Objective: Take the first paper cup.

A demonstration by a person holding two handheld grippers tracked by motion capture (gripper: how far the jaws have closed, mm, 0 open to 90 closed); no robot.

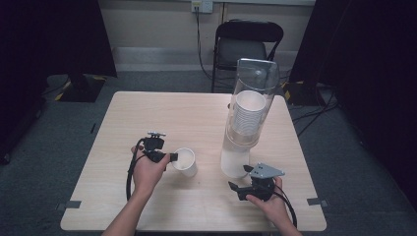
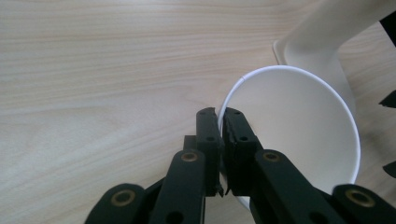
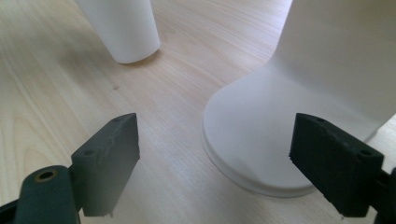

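Observation:
A white paper cup (image 1: 187,162) stands on the wooden table (image 1: 147,113), left of the cup dispenser (image 1: 248,113). My left gripper (image 1: 174,157) is shut on the cup's rim, one jaw inside and one outside. The left gripper view shows that pinch (image 2: 222,126) on the cup (image 2: 294,130) from close up. The dispenser is a clear tube with a stack of white cups (image 1: 247,115) on a white base (image 1: 232,160). My right gripper (image 1: 238,177) stands open just in front of that base. In the right gripper view its pads (image 3: 112,158) are wide apart with nothing between them, the base (image 3: 261,135) and the cup (image 3: 128,28) ahead.
A black folding chair (image 1: 246,44) stands behind the table's far edge. Cables (image 1: 314,113) lie on the grey floor at the right. Dark curtains hang at both sides. Tape marks (image 1: 73,204) sit at the table's near corners.

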